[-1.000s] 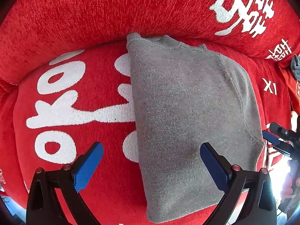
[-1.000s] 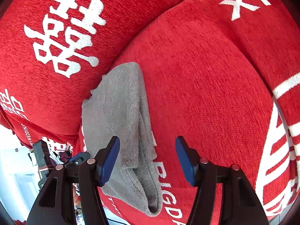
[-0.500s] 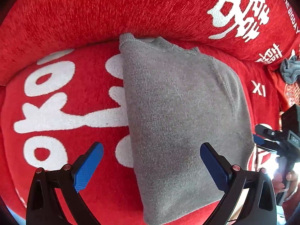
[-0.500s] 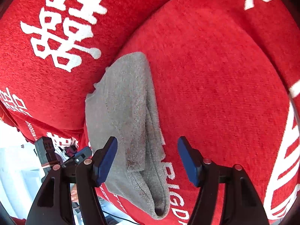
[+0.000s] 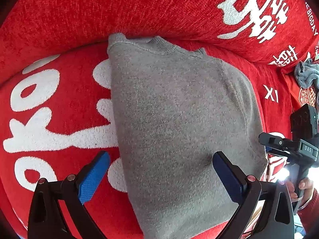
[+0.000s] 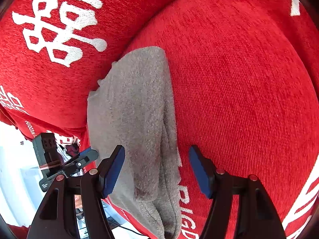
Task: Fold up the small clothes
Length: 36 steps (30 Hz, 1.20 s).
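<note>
A grey knit garment (image 5: 179, 123) lies folded lengthwise on a red sofa seat (image 5: 59, 103), its neckline against the backrest. My left gripper (image 5: 159, 171) hangs open above its lower left part, with the left blue pad over red fabric and the right pad over grey cloth. In the right wrist view the same garment (image 6: 137, 123) shows its layered folded edge. My right gripper (image 6: 157, 169) is open, its pads on either side of that edge without pressing it. The right gripper's body (image 5: 289, 147) appears at the garment's right side in the left wrist view.
The red cover carries large white lettering (image 5: 35, 119) and a white character (image 6: 59, 25) on the backrest. Another grey cloth (image 5: 305, 73) lies bunched at the far right. The sofa's front edge falls away to a bright floor (image 6: 12, 159). A hand (image 5: 301, 189) holds the right gripper.
Both grippers have sunk closer to the garment. The right gripper has come in over the folded edge, and its body now shows larger in the left wrist view.
</note>
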{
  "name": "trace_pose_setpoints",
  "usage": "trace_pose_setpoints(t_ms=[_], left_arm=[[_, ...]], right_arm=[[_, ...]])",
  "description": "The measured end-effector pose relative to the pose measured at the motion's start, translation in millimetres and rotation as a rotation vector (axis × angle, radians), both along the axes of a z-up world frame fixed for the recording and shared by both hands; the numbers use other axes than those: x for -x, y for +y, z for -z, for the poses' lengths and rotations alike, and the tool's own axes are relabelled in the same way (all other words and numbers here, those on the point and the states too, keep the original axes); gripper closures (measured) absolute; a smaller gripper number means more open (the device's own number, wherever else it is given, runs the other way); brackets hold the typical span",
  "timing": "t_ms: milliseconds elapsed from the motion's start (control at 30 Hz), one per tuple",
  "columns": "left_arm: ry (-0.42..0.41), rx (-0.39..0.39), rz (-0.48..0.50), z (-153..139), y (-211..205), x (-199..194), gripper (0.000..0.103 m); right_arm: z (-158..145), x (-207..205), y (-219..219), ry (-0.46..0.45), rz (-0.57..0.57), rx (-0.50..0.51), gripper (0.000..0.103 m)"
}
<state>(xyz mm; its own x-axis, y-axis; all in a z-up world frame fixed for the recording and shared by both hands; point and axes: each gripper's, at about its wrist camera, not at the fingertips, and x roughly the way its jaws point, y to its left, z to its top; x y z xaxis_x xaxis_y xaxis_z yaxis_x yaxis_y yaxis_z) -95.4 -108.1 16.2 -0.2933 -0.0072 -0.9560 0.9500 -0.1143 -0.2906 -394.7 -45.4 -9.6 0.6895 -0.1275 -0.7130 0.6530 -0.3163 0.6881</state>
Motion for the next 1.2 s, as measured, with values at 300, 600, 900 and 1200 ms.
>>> trace_pose_setpoints(t_ms=[300, 600, 900, 1200], left_arm=[[0.009, -0.015, 0.012, 6.8, -2.9, 5.0, 0.000], [0.077, -0.037, 0.053, 20.0, -9.6, 7.7, 0.000], [0.126, -0.042, 0.031, 25.5, -12.2, 7.6, 0.000], [0.148, 0.033, 0.043, 8.5, -6.3, 1.3, 0.046]], right_arm=[[2.6, 0.4, -3.2, -0.044, -0.033, 0.006, 0.033], [12.1, -9.1, -14.4, -0.133, -0.139, 0.027, 0.033], [22.9, -24.0, -27.4, -0.263, -0.159, 0.063, 0.031], [16.4, -45.9, -20.4, -0.267, -0.087, 0.015, 0.067]])
